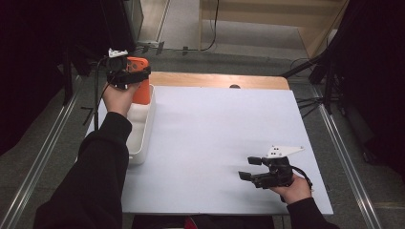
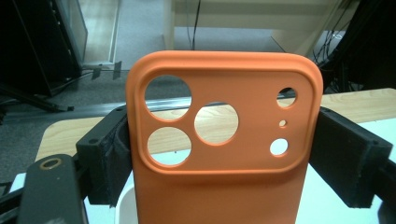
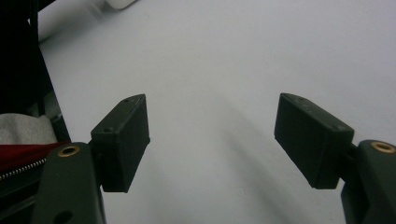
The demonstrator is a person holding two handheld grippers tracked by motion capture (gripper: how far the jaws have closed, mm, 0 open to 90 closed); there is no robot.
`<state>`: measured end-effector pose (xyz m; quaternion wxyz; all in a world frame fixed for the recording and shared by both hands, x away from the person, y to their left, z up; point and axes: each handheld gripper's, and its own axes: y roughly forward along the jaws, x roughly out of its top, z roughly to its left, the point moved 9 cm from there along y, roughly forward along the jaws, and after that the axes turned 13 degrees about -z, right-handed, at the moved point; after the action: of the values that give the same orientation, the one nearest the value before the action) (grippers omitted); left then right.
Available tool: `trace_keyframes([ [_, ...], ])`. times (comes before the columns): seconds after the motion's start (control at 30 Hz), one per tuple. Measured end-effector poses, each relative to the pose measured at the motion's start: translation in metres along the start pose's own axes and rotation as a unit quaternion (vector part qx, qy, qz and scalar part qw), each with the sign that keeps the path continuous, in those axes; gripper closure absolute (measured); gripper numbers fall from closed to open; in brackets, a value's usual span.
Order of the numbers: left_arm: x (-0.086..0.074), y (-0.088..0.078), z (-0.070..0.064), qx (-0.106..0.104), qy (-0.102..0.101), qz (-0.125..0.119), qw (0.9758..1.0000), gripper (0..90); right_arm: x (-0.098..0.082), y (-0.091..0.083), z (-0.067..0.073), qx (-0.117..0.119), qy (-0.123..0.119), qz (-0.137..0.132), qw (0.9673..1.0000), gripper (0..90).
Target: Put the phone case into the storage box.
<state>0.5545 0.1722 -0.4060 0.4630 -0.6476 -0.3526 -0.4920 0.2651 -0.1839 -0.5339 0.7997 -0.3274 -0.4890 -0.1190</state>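
Above white bin [image 1: 143, 138], left claw [image 1: 136, 76] clamped on orange phone case [image 2: 224, 154], held upright. Right claw [image 1: 249, 168] apart, empty, over white surface [image 1: 215, 138].

Orange phone case [image 2: 219, 177], soft-looking with round camera cutouts, held upright over the white bin's [image 1: 143, 138] far end, around 10 o'clock on the table.

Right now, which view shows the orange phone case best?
Left gripper view: the orange phone case sits close up, camera cutouts clear, clamped edge to edge by the left gripper. The high view shows it small, above the white bin. In the right gripper view, open jaws over the table.
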Motion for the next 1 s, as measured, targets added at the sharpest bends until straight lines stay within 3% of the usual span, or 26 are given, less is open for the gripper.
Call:
trace_keyframes([
  [0.4, -0.018, 0.019, 0.008, 0.013, -0.007, 0.017, 0.9997, 15.5, -0.001, -0.001, 0.001, 0.002, 0.0, 0.0, 1.0, 25.4],
  [1.0, -0.042, 0.028, 0.012, 0.026, 0.006, 0.047, 0.9985, 15.4, 0.0, -0.002, 0.001, 0.002, 0.003, -0.001, 1.0, 25.4],
])
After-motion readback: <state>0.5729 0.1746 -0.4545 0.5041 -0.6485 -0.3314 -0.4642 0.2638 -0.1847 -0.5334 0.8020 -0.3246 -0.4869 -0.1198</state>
